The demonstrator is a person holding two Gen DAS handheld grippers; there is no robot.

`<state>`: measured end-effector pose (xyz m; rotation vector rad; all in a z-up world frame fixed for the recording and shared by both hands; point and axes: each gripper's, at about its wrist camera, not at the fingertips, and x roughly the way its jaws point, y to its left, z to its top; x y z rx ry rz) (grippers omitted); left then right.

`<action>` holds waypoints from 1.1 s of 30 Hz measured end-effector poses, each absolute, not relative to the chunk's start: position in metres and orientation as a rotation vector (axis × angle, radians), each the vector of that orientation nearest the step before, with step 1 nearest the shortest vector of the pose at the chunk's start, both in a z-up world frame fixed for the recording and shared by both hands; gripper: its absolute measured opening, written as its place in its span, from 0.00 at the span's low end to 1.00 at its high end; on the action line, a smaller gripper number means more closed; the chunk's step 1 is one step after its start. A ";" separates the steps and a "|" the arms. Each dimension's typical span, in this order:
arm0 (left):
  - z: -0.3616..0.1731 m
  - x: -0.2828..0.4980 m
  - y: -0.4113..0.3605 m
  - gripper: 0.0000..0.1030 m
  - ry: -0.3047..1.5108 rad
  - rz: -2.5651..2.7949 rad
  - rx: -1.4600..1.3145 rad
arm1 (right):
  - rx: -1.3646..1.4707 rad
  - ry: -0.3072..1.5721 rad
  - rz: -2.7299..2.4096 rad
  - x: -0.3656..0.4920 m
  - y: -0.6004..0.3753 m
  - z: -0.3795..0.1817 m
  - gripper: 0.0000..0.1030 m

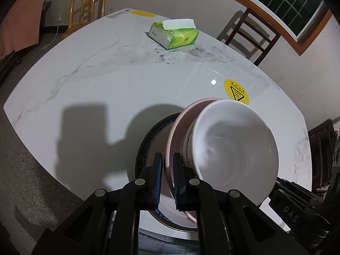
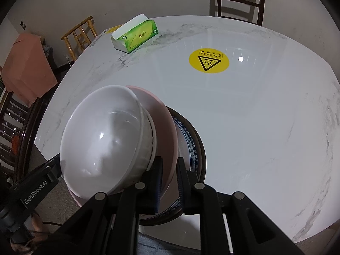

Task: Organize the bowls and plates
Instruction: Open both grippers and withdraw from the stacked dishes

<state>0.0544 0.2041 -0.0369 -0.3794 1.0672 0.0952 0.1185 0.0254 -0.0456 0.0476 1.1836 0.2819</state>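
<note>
The left gripper [image 1: 167,176] is clenched on the left rim of a shallow pale pink ceramic plate [image 1: 176,131], one blue pad on each face of the rim. A deep white glazed bowl [image 1: 233,144] sits in that plate, just right of the left gripper's fingers, with another white ribbed bowl [image 2: 149,146] seemingly nested under it, though only its wall shows. The white bowl is empty. Under the pink plate lies a dark-rimmed plate with a blue pattern [image 1: 146,146], flat on the white marble-look table [image 1: 106,80]; whether the pink plate touches it I cannot tell.

From the right wrist view, the right gripper [image 2: 170,178] straddles the opposite rim of the same pink plate, jaws drawn in close, pads at the rim. The bowl stack sits left of its fingers and the patterned plate just beyond them.

The pink plate tilts, its open face turned up and towards the right gripper, and the bowls lean with it.

Ahead of both tools, well apart from the stack, a green tissue pack [image 1: 174,35] lies on the table, and a round yellow warning sticker [image 2: 209,60] is stuck nearer. Nothing on the tabletop crowds the stack. A light wooden chair [image 1: 87,10] and a dark wooden chair [image 1: 252,36] stand past the far edge.
</note>
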 end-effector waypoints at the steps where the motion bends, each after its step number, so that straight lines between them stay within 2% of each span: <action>1: -0.036 0.054 0.204 0.06 1.064 0.095 -0.371 | 0.049 1.182 0.281 0.118 0.024 -0.045 0.17; 7: -0.029 0.048 0.204 0.15 1.031 0.116 -0.330 | 0.048 1.144 0.260 0.110 0.013 -0.040 0.38; 11: -0.021 0.042 0.205 0.26 1.003 0.126 -0.312 | 0.065 1.122 0.275 0.103 0.004 -0.036 0.51; 19: -0.007 0.025 0.204 0.39 0.950 0.124 -0.278 | 0.065 1.041 0.242 0.084 -0.013 -0.024 0.65; 21: -0.004 0.019 0.202 0.44 0.937 0.117 -0.267 | 0.062 1.010 0.239 0.078 -0.016 -0.021 0.71; 22: -0.003 0.016 0.200 0.46 0.933 0.116 -0.264 | 0.059 0.999 0.242 0.075 -0.017 -0.020 0.77; 24: 0.001 0.009 0.194 0.48 0.919 0.119 -0.237 | 0.042 0.978 0.253 0.068 -0.016 -0.020 0.79; 26: 0.004 0.000 0.187 0.60 0.902 0.113 -0.210 | 0.020 0.963 0.263 0.059 -0.015 -0.021 0.81; 33: 0.009 -0.024 0.162 0.68 0.870 0.114 -0.154 | -0.047 0.921 0.292 0.023 -0.010 -0.024 0.82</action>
